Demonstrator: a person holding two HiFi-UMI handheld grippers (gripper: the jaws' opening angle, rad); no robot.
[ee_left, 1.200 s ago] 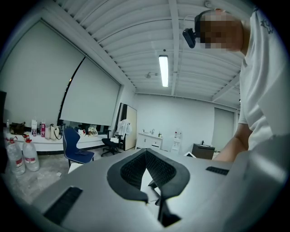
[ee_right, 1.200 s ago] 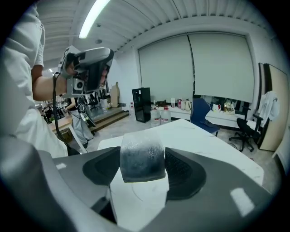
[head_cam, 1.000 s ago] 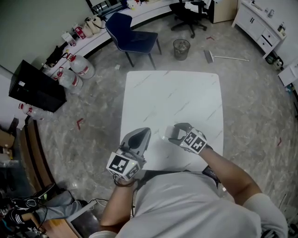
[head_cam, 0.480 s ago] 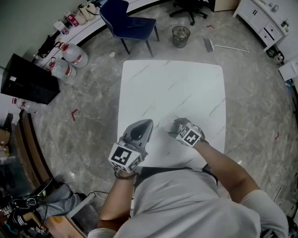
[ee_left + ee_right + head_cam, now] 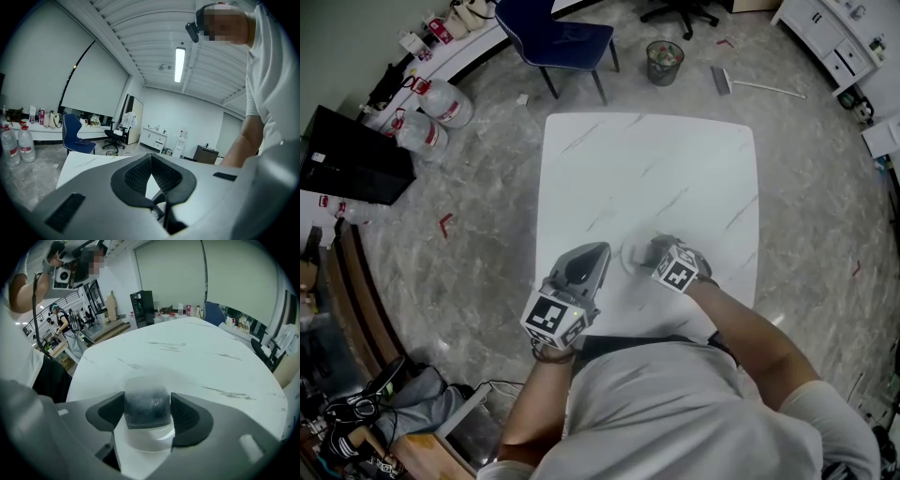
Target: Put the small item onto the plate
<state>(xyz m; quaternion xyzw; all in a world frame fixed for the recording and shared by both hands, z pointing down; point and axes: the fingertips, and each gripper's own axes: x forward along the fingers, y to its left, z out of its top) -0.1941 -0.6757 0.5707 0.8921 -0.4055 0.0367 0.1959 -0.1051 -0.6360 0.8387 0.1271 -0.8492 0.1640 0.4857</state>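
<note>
Over the white bench (image 5: 647, 169), right gripper (image 5: 147, 416) fingers clamped the translucent small item (image 5: 145, 401) for carrying; left gripper (image 5: 151, 159) idled, fingers together.

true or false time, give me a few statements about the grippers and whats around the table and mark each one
1. The right gripper is shut on a small translucent item. True.
2. The left gripper holds a plate. False: its jaws are together with nothing between them.
3. A blue chair stands on the floor beyond the far edge of the table. True.
4. The table has a dark wooden top. False: it is white with faint grey veins.
5. The wire bin stands on the table. False: it is on the floor near the chair.
</note>
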